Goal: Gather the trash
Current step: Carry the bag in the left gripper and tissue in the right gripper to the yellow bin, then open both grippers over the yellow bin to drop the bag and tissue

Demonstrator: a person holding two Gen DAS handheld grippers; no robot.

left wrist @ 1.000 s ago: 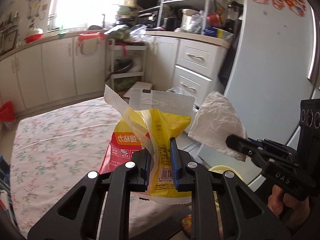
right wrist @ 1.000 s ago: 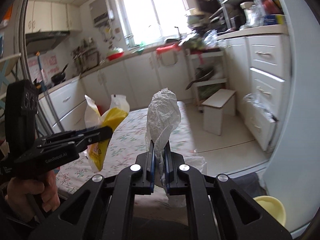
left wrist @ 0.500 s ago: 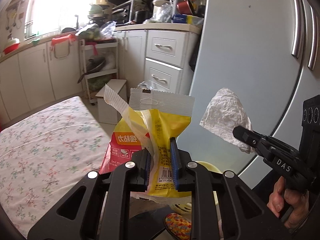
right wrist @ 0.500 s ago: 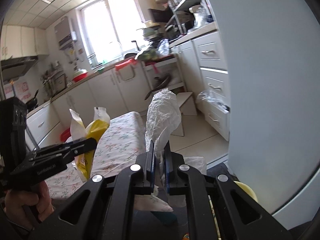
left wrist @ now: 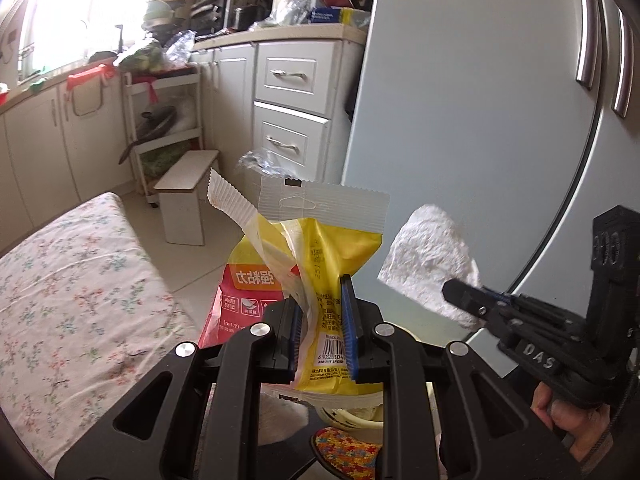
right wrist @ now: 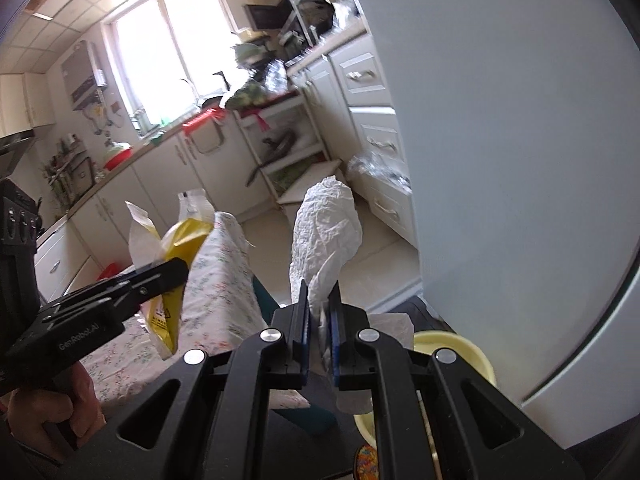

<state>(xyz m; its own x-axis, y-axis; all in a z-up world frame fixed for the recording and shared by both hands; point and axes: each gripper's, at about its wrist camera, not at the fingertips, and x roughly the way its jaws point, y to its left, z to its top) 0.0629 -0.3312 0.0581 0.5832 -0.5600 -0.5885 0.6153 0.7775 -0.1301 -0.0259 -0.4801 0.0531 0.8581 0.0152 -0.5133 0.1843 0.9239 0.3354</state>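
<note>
My left gripper point(left wrist: 320, 320) is shut on a torn yellow and red wrapper point(left wrist: 316, 248), held upright in the air past the table's end. To its right my right gripper point(left wrist: 460, 296) pinches a crumpled white tissue point(left wrist: 430, 256). In the right wrist view the right gripper point(right wrist: 319, 316) is shut on the same tissue point(right wrist: 326, 232), which stands up between the blue pads. The left gripper point(right wrist: 168, 274) with the wrapper point(right wrist: 178, 240) shows at the left there. A pale yellow bin point(right wrist: 452, 348) sits low, just below and right of the tissue; its rim point(left wrist: 352, 424) peeks under the wrapper.
A table with a floral cloth point(left wrist: 72, 292) lies at the left. A big grey fridge point(left wrist: 460, 120) stands close at the right. White drawers point(left wrist: 292, 120), a small white stool point(left wrist: 186, 200) and a wire rack point(left wrist: 164, 120) line the floor beyond. A colourful mat point(left wrist: 348, 452) lies by the bin.
Both grippers have swung right, away from the table and toward the fridge, and sunk a little, each still holding its piece of trash. The yellow bin has come into view below them.
</note>
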